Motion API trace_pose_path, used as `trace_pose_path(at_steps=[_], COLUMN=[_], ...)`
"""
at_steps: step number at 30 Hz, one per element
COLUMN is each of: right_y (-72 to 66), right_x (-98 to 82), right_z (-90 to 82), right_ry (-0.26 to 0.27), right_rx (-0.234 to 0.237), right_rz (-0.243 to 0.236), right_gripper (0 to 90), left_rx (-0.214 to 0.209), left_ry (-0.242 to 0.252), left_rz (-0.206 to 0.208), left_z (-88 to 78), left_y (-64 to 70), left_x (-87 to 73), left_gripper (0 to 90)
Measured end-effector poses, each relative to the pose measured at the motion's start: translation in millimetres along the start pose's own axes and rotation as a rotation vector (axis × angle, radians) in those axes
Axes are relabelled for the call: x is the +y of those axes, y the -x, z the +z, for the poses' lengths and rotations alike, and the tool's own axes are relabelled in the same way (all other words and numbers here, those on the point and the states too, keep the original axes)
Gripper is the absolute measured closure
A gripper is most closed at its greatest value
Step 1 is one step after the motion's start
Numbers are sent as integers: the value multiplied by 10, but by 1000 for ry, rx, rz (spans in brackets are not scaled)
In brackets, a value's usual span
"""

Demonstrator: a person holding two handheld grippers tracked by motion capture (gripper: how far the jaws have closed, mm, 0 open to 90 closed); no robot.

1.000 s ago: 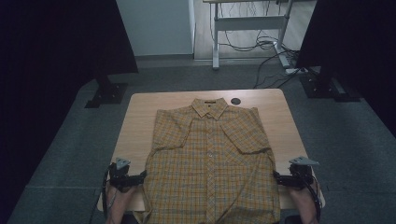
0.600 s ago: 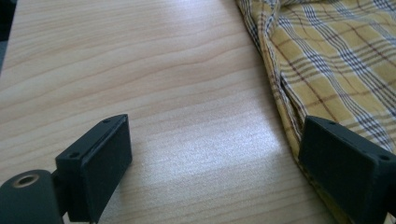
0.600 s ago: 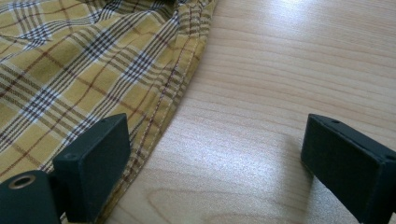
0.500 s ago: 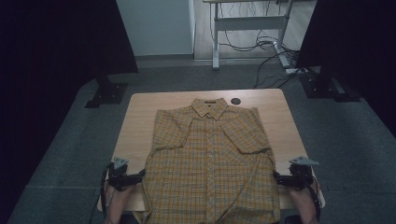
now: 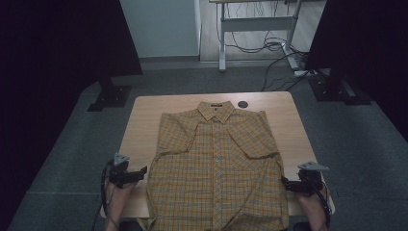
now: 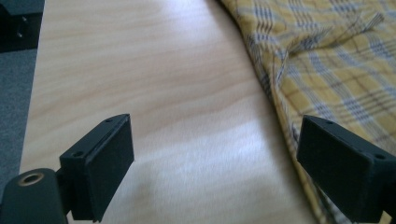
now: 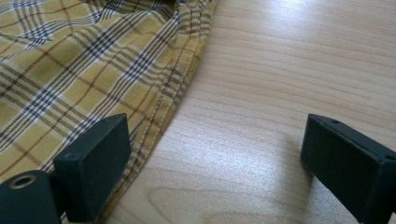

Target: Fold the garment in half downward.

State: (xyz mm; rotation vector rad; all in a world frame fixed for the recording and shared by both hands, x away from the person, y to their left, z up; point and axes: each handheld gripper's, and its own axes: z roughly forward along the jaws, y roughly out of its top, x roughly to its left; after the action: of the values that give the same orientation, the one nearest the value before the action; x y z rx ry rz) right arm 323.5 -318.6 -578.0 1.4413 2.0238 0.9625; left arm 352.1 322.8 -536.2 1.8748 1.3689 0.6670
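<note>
A yellow plaid short-sleeved shirt (image 5: 216,168) lies flat and buttoned on the wooden table (image 5: 144,115), collar at the far side and hem hanging over the near edge. My left gripper (image 5: 142,172) hovers just left of the shirt's side seam, open, with nothing between its jaws. In the left gripper view the gripper (image 6: 215,163) faces bare wood, with the shirt's edge (image 6: 327,60) by the right jaw. My right gripper (image 5: 285,183) sits at the shirt's right side, open and holding nothing. In the right gripper view the gripper (image 7: 215,163) has the hemmed shirt edge (image 7: 70,70) beside its left jaw.
A round black cable hole (image 5: 243,104) sits in the table near the far edge, right of the collar. Bare wood flanks the shirt on both sides. Dark stands (image 5: 110,94) and a desk frame with cables (image 5: 269,43) stand on the grey floor beyond.
My left gripper has lifted a little and shifted away from the near table edge, staying beside the shirt. The right gripper and the shirt have not moved.
</note>
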Motion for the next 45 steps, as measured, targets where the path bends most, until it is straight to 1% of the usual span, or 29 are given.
trace_pose_path(at_steps=[5,6,9,10,11,12,13,14,16,17,18,20,23,24,25,27,31,35,40,41,42,45], right_y=[0,0,0,0,0,0,0,-1,-1,-1,-1,-1,-1,-1,-1,-1,-1,-1,-1,-1,-1,-1], right_x=[0,-1,-1,-1,-1,-1,-1,-1,-1,-1,-1,-1,-2,-2,-2,-2,-1,-1,-1,-1,-1,-1], right_z=[0,0,-1,0,-1,-1,-1,-1,-1,-1,-1,-1,-1,-1,-1,-1,-1,-1,-1,-1,-1,-1], right_ry=[0,0,0,0,0,0,0,0,0,0,0,0,0,0,0,0,0,0,0,0,0,0], right_rx=[0,0,0,0,0,0,0,1,1,1,1,1,1,1,1,1,1,1,1,1,1,1], right_rz=[0,0,0,-1,-1,-1,-1,-1,-1,-1,-1,-1,-1,-1,-1,-2,-1,-1,-1,-1,-1,-1], right_gripper=[81,81,81,81,81,81,81,81,81,81,81,81,81,81,81,81,81,81,81,80,81,81], left_rx=[-23,-29,-37,-44,-46,-48,-48,-54,-58,-58,-64,-65,-71,-71,-74,-75,-79,-83,-74,-69,-69,-72], left_ry=[24,30,37,42,44,45,45,48,50,50,50,50,54,54,53,51,52,56,55,55,55,65], left_rz=[2,7,14,16,17,20,20,22,22,22,21,22,16,16,19,22,35,27,26,22,22,5], left_z=[38,51,75,100,114,128,128,164,203,203,245,265,348,348,390,412,517,575,675,717,717,792], left_y=[27,38,56,68,76,82,82,98,114,114,125,129,147,147,158,164,196,201,209,207,207,206], left_x=[143,196,290,363,398,431,431,491,542,542,587,608,682,682,718,736,823,864,904,925,925,958], left_gripper=[115,115,115,115,115,115,115,115,115,115,115,116,118,120,120,120,123,125,133,140,142,147])
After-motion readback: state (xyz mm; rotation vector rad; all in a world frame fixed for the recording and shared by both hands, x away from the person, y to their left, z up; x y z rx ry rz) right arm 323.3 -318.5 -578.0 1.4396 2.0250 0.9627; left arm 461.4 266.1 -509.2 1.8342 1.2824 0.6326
